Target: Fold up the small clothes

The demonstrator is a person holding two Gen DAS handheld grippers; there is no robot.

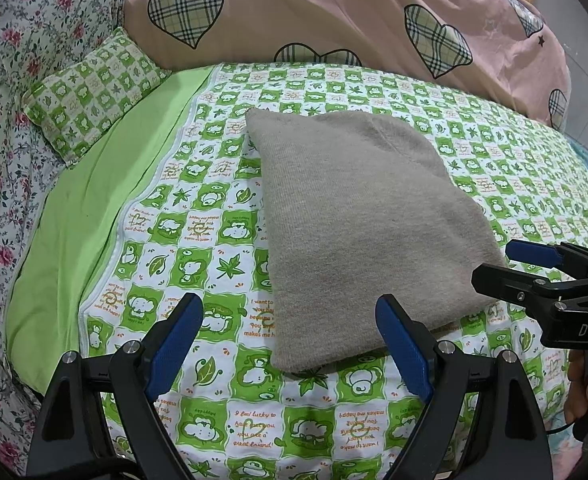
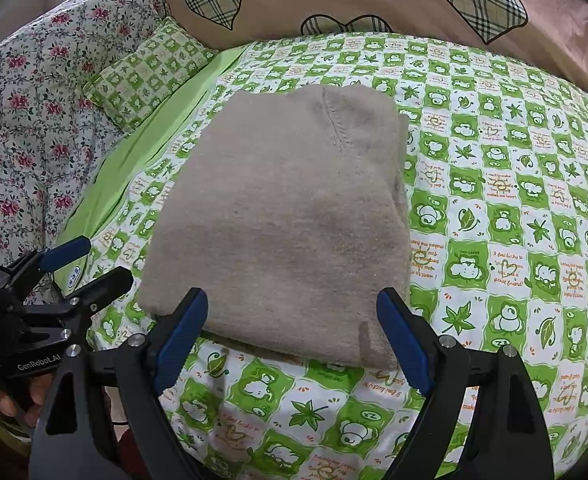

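My left gripper (image 1: 289,344) hangs low over the bed (image 1: 197,216) with its fingers (image 1: 173,344) spread wide, holding nothing, at the near left corner of the sweater (image 1: 366,232). The sweater lies folded into a flat grey rectangle on the green checked sheet (image 2: 494,208). My right gripper (image 2: 291,338) also has its fingers spread and empty, just over the sweater's near edge. A small pillow (image 1: 93,92) sits far left.
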